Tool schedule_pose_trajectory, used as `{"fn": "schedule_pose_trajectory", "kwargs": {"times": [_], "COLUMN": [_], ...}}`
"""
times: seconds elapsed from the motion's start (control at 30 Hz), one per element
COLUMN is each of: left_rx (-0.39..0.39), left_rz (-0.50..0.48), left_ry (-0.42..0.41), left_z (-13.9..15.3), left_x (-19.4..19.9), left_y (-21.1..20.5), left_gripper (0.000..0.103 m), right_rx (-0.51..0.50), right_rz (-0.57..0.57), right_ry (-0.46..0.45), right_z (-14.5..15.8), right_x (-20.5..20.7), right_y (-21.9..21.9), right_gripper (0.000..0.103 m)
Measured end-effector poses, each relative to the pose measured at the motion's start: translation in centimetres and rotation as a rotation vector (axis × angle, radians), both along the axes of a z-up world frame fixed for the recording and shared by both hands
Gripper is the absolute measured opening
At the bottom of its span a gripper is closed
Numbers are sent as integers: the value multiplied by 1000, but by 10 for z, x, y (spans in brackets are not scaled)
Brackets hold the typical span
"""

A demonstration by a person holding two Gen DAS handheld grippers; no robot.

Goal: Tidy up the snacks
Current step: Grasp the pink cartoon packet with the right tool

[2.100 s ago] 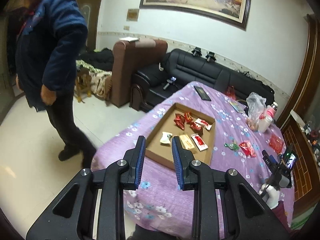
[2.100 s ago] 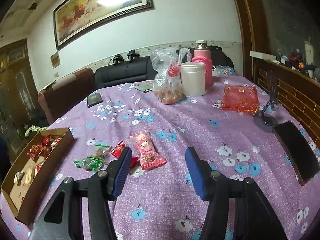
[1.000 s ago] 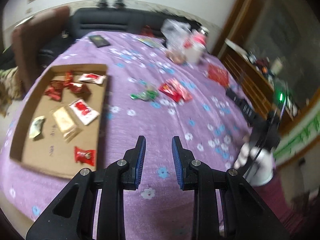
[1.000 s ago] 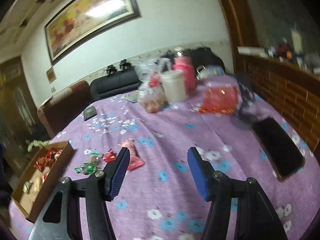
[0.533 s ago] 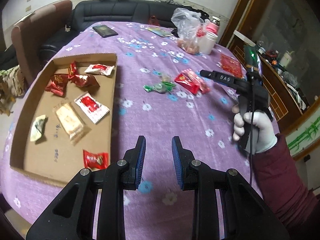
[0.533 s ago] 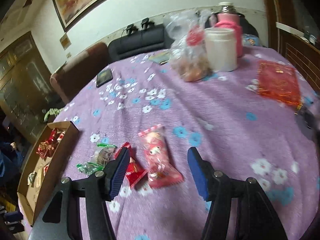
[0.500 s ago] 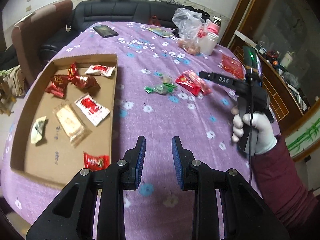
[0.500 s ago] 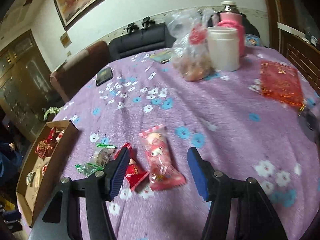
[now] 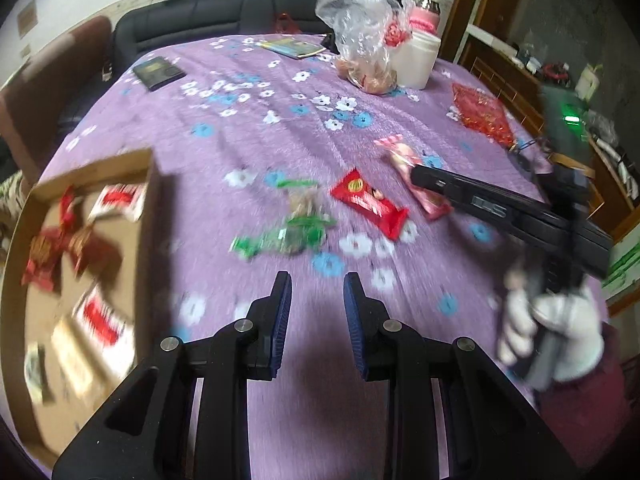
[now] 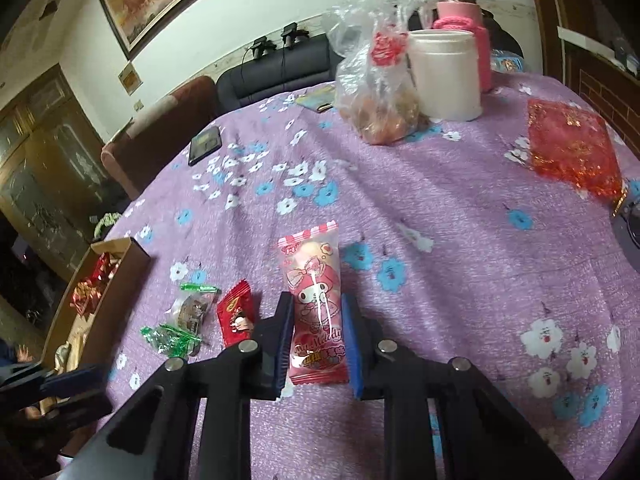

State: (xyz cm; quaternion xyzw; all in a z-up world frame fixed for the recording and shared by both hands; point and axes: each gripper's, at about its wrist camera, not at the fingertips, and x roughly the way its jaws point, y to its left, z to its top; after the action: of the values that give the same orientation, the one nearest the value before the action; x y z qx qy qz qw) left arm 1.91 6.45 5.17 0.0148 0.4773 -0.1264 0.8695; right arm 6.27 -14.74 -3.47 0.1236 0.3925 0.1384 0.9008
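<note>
Tablecloth purple, floral; right claw pinching pink snack; left claw spread.

The left wrist view looks down over the desk from above its near edge; the right wrist view sits lower and closer (facing the sofa). Both share the pink snack packet.

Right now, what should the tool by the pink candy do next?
Probably squeeze shut. The right tool has a finger on each side of the pink snack packet, which lies flat on the purple tablecloth; whether it already grips is unclear. Then lift it toward the cardboard tray.
</note>
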Motion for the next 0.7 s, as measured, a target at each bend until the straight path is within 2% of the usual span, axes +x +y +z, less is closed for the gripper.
{"fn": "schedule_pose_trajectory", "kwargs": {"times": [0.17, 0.37, 0.53, 0.7], "left_rx": [48, 9, 25, -122], "left_rz": [-22, -45, -48, -40], "left_ry": [-9, 26, 55, 39], "left_z": [-12, -25, -36, -17], "left_x": [39, 74, 82, 81], "left_y": [-15, -26, -34, -24], "left_gripper": [25, 25, 25, 25], "right_rx": [49, 92, 102, 119], "right_rz": [-26, -45, -51, -66], "right_ry": [7, 12, 11, 11], "right_z": [5, 8, 9, 10], "right_x": [0, 1, -1, -1], "right_y": [-14, -24, -27, -32], "right_gripper": [26, 26, 26, 26]}}
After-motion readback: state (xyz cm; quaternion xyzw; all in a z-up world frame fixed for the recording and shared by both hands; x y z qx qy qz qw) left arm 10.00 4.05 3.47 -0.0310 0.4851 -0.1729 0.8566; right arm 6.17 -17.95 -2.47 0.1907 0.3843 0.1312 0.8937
